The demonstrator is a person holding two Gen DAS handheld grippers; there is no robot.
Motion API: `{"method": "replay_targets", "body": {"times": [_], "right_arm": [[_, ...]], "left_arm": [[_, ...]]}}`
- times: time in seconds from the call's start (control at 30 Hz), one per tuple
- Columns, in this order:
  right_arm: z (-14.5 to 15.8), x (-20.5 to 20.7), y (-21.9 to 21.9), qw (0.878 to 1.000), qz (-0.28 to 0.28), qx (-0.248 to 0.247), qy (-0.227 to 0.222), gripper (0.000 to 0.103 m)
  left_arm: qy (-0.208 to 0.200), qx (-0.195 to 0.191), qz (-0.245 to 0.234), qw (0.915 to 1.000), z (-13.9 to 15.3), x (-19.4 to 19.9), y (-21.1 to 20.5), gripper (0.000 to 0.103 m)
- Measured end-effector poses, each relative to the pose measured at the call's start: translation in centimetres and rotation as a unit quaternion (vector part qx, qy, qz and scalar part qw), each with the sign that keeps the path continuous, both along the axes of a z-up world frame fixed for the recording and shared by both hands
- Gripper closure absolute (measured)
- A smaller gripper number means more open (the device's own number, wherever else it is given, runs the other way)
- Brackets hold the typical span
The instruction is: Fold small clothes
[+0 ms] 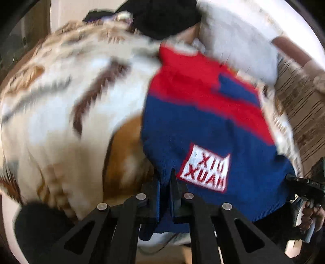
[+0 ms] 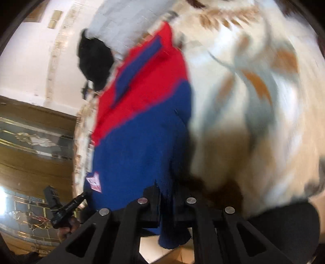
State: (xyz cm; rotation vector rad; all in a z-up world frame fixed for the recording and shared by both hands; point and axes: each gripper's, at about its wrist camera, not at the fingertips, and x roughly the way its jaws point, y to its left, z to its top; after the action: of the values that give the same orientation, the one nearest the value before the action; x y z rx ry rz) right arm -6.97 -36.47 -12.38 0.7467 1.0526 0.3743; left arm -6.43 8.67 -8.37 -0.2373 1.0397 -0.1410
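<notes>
A small knitted sweater, red at the far end and blue at the near end, lies stretched over a patterned blanket. It carries a white patch with red letters. My left gripper is shut on the blue hem beside the patch. At the right edge of this view, my right gripper pinches the hem's other corner. In the right wrist view the sweater runs away from my right gripper, which is shut on its blue edge. My left gripper shows at the lower left, by the patch.
A cream blanket with brown and grey leaf shapes covers the surface under the sweater. Beyond the red end lie a black garment and a pale grey one. Wooden furniture with glass panels stands to the left in the right wrist view.
</notes>
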Motion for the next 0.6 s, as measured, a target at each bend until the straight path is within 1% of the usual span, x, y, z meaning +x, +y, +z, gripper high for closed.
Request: {"method": "replay_targets", "body": {"times": [0.03,0.1,0.17,0.2,0.23,0.27,0.3,0.33,0.37,0.4,0.43,0.47,0.53,0.57,0.6], "right_arm": [[1.8,1.5,-0.1,1.0,0.002,0.005,-0.022,0.094],[4.8,4.9,0.1,0.998,0.001,0.01,-0.063,0.094],[7.4,9.1,-0.8,0.994,-0.018,0.034,-0.1,0.094],[8.2,11.8,-1.2,0.991,-0.041,0.047,-0.117,0.092],[8.6,15.0,-1.9,0.988,-0.07,0.046,-0.132,0.09],[8.5,17.1,-2.0,0.986,-0.082,0.042,-0.136,0.085],[7.7,19.7,-2.5,0.987,-0.089,0.04,-0.129,0.059],[6.5,21.7,-2.6,0.988,-0.107,0.026,-0.11,0.013],[5.4,22.2,-2.8,0.985,-0.143,0.002,-0.097,0.009],[4.3,21.8,-2.9,0.983,-0.159,-0.004,-0.093,0.01],[3.3,20.9,-2.5,0.984,-0.152,0.006,-0.09,0.01],[2.8,20.0,-1.9,0.986,-0.144,0.005,-0.086,0.01],[1.9,16.9,0.1,0.99,-0.107,-0.015,-0.089,0.01],[1.5,15.4,0.9,0.992,-0.093,-0.02,-0.086,0.01],[1.0,14.0,1.4,0.994,-0.08,-0.022,-0.078,0.01]], "left_arm": [[-0.03,-0.008,0.0,0.9995,2.2,1.3,0.0,0.096],[-0.068,-0.021,-0.003,0.9974,5.0,3.8,-0.1,0.096],[-0.112,-0.043,0.004,0.9927,8.2,8.8,0.0,0.095],[-0.125,-0.041,0.009,0.9913,8.9,10.7,0.0,0.094],[-0.138,-0.029,0.013,0.9899,9.5,13.2,0.0,0.091],[-0.15,-0.015,0.013,0.9884,9.4,16.5,-0.5,0.088],[-0.16,0.007,0.025,0.9867,8.8,19.1,-1.0,0.064],[-0.158,0.049,0.052,0.9848,7.4,22.3,-1.4,0.021],[-0.137,0.08,0.07,0.9848,5.9,24.1,-1.3,0.011],[-0.12,0.096,0.081,0.9848,4.5,25.1,-1.1,0.011],[-0.107,0.099,0.082,0.9859,3.4,25.3,-0.7,0.011],[-0.104,0.095,0.081,0.9867,2.7,24.8,-0.4,0.011],[-0.116,0.079,0.079,0.9869,1.2,22.1,0.9,0.011],[-0.117,0.074,0.081,0.987,0.5,20.8,1.4,0.011],[-0.112,0.061,0.083,0.9883,-0.2,19.1,1.9,0.011]]}}
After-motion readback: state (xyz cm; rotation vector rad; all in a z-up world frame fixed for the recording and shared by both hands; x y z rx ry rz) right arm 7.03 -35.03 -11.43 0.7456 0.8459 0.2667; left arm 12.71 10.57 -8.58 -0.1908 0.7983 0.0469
